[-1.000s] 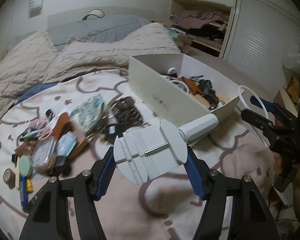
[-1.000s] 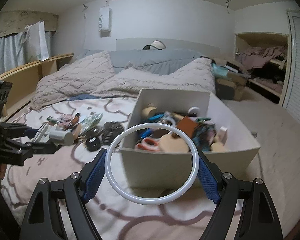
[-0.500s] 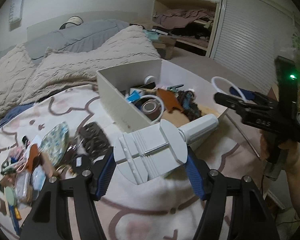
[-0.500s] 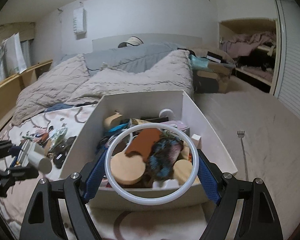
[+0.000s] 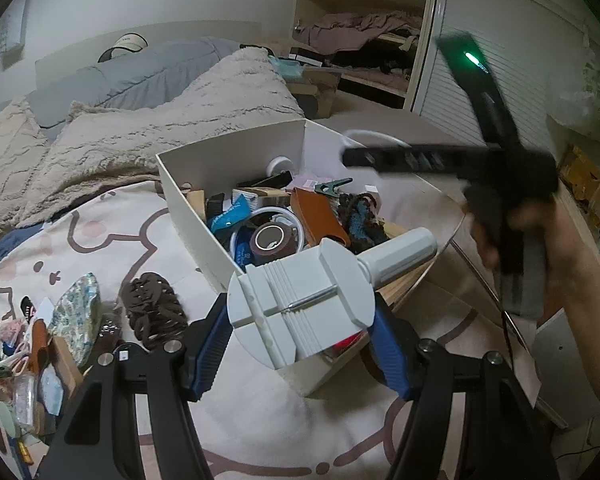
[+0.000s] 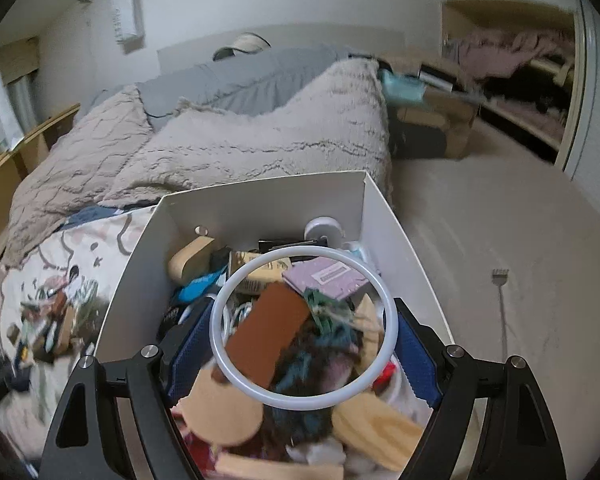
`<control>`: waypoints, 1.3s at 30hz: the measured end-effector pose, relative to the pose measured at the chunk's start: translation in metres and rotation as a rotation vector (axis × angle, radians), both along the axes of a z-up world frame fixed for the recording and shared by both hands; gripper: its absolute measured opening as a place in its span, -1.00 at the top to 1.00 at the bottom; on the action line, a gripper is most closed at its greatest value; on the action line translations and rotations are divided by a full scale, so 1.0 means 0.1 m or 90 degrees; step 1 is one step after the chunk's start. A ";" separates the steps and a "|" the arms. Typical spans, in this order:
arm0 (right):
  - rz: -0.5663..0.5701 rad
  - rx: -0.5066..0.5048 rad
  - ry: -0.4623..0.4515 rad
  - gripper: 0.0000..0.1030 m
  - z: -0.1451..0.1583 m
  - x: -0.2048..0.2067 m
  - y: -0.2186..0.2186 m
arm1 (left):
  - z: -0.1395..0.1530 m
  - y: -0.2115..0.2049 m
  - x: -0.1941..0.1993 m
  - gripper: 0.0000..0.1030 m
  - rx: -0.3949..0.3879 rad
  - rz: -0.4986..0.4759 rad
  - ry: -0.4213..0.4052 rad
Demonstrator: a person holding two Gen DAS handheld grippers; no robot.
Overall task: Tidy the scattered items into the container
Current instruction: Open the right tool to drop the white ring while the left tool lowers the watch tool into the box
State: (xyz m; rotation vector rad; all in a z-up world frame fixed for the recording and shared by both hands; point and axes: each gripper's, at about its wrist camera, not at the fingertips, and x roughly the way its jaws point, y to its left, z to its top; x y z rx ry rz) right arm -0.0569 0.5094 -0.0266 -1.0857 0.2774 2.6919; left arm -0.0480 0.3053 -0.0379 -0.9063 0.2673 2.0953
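My left gripper (image 5: 302, 344) is shut on a pale grey plastic tool (image 5: 300, 312) with a ribbed round body and a cylinder handle. It hangs over the near corner of the white box (image 5: 192, 208), which is full of small items. My right gripper (image 6: 304, 334) is shut on a white ring (image 6: 220, 344) and hovers directly above the white box (image 6: 236, 208) and its clutter. In the left wrist view the right gripper (image 5: 380, 152) appears blurred over the box's far side, a hand (image 5: 556, 256) behind it.
Scattered items (image 5: 40, 344) lie on the patterned bedspread left of the box, among them a dark brown scrunchie pile (image 5: 152, 308) and a floral pouch (image 5: 78, 316). A rumpled beige blanket (image 5: 160, 120) lies behind. A back scratcher (image 6: 502, 304) rests on the floor right of the box.
Both grippers have swung toward the box with their loads. The right one now hovers over the box's contents; the left one has closed in on the near corner.
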 end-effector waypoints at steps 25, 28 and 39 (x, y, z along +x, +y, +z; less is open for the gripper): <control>0.004 -0.100 -0.156 -0.96 -0.42 -0.59 0.32 | -0.03 0.26 -0.29 -0.28 -0.010 0.019 -0.003; 0.014 -0.105 -0.119 -0.96 -0.32 -0.48 0.33 | -0.01 0.27 -0.35 -0.28 -0.001 0.027 -0.007; 0.035 -0.097 0.034 -0.96 -0.15 0.24 0.29 | 0.14 0.37 -0.68 -0.28 0.028 0.055 -0.024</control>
